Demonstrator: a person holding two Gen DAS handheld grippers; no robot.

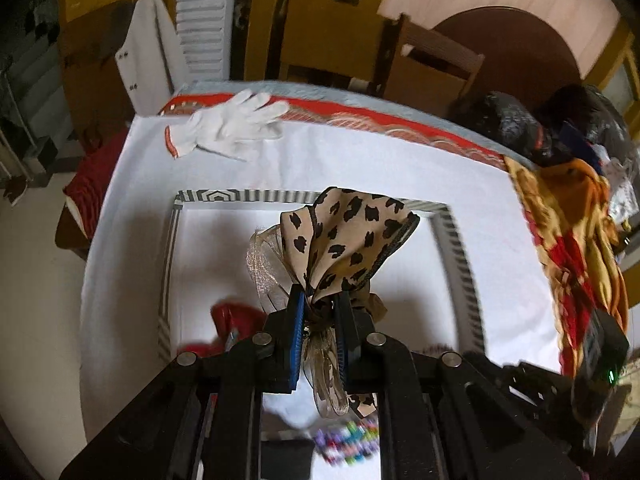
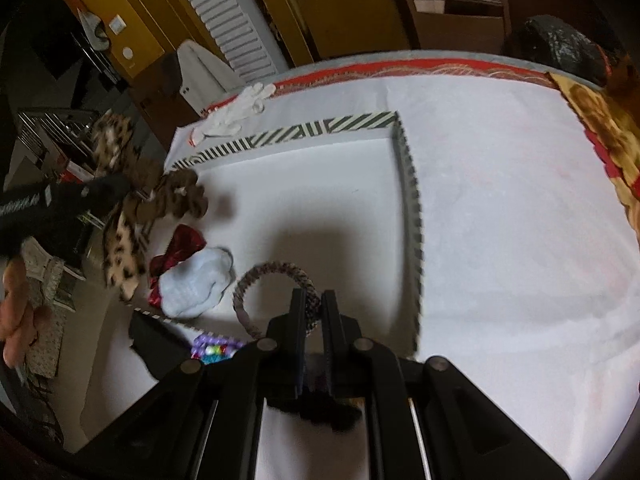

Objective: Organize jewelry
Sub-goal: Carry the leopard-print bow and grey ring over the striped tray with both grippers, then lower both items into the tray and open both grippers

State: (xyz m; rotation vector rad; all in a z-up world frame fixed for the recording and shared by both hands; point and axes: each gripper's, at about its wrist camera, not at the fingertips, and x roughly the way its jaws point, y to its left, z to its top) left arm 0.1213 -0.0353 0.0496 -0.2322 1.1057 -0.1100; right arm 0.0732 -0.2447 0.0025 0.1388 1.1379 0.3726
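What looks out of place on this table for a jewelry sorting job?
A white work glove lies at the far edge of the white cloth, outside the striped tray. A pale blue sock sits inside the tray beside a red bow. Neither is jewelry.

The left gripper is clamped on the knot of a leopard-print bow, whose loops fan out beyond the fingertips. Left of the fingers lies a red bow inside the striped-rim tray; far ahead, a white glove lies flat.

We see mustard-yellow walls, a white louvred shutter, a wooden chair and a pale floor.
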